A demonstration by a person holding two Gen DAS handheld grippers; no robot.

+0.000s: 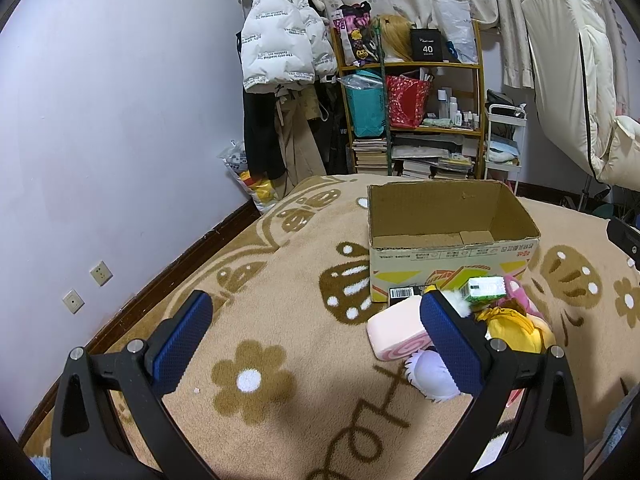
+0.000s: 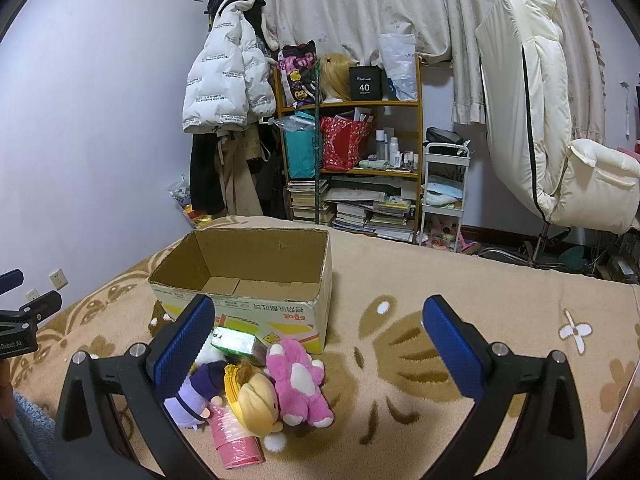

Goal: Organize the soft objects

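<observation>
The left gripper (image 1: pixel 316 340) hovered low over the bed, angled forward and down, its blue-padded fingers (image 1: pixel 182 342) spread wide with nothing between them. The right gripper (image 2: pixel 320 346) hung in much the same pose, fingers (image 2: pixel 450 350) released and apart, empty.

The soft toys lay in a heap just in front of the cardboard box (image 2: pixel 256 280), which stood open and upright beyond both pairs of fingers, with nothing visible inside. In the right wrist view, the pink plush (image 2: pixel 298 380) lay between the fingers, closer to the left one; the yellow-haired doll (image 2: pixel 256 400) lay just beside it, and the purple doll (image 2: pixel 196 394) was partly hidden behind the left finger. A green carton (image 2: pixel 236 342) rested against the box front, just beyond that fingertip, and a pink roll (image 2: pixel 236 440) lay nearest the camera. In the left wrist view, a pink swirl-patterned cushion (image 1: pixel 396 330) sat just inside the right finger, touching the heap.

The bed was covered by a tan blanket (image 1: pixel 280 360) with brown flower and mushroom shapes. Beyond it stood a wooden shelf (image 2: pixel 352 140) crammed with bags, bottles and books, a white puffer jacket (image 2: pixel 224 88) hanging against the lilac wall, pale curtains (image 2: pixel 360 8), and a cream chair (image 2: pixel 552 128) off past the right finger.
</observation>
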